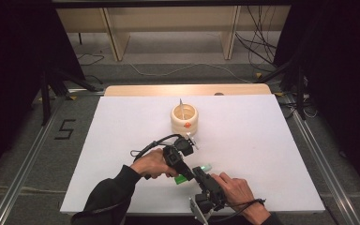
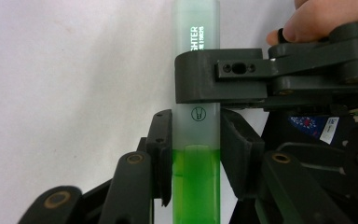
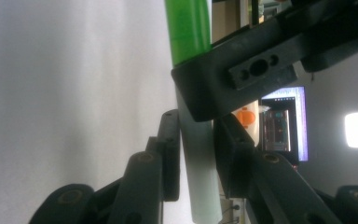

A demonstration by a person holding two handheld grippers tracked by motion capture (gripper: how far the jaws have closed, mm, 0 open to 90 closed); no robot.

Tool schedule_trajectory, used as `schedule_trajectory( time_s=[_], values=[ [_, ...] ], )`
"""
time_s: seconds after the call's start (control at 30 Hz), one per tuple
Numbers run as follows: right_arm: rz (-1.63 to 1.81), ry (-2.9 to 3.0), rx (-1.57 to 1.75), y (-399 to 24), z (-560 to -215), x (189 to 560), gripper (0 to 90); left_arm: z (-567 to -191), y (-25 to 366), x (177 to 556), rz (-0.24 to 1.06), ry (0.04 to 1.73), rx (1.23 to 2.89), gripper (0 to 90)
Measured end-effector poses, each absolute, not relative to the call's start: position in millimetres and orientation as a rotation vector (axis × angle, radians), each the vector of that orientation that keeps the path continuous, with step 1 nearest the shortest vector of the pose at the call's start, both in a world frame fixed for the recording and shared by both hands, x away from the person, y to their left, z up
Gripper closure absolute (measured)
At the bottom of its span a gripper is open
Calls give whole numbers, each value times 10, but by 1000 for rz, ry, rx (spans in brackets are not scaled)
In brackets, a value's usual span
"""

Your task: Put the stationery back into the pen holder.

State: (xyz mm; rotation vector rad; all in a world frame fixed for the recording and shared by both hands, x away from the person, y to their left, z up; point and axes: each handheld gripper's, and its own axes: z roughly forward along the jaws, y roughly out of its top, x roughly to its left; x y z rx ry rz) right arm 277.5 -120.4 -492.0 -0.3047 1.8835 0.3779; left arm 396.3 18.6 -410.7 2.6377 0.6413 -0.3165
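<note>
Green highlighter (image 1: 193,173) held off white table (image 1: 122,122) near its front edge, between two grippers. Left gripper (image 2: 196,140) clamped on green barrel; right gripper (image 3: 196,144) jaws flank pale cap, contact unclear. Wooden cup (image 1: 184,119) mid-table.

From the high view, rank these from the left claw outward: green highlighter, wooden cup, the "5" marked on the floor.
1. Green highlighter: clamped in the left claw, near table edge.
2. Wooden cup: farther back, mid-table.
3. Floor "5": off the table, far left.
</note>
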Motion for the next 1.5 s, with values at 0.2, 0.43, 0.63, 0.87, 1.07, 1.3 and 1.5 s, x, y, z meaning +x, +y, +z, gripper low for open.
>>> schedule_trajectory(
  time_s=[0.2, 0.43, 0.63, 0.87, 1.07, 1.3, 1.5],
  values=[
    [367, 1897, -324, -1210, -4932, 2770, 771, -4108, 190, 3957, -316, 641, 2631, 659],
    [383, 1903, -298, -1245, -4904, 2772, 772, -4000, 305, 3922, -269, 650, 2597, 502],
    [401, 1901, -280, -1281, -4897, 2800, 772, -3927, 481, 3851, -204, 656, 2507, 343],
    [430, 1924, -208, -1369, -4857, 2864, 772, -3935, 749, 3736, -73, 662, 2370, 248],
    [450, 1956, -128, -1418, -4837, 2936, 771, -3977, 980, 3685, 17, 698, 2237, 228],
    [500, 1987, -10, -1522, -4794, 3035, 771, -4026, 1166, 3536, 140, 710, 2086, 210],
    [543, 2009, 49, -1563, -4750, 3066, 771, -4121, 1337, 3513, 201, 749, 1973, 210]
  ],
)
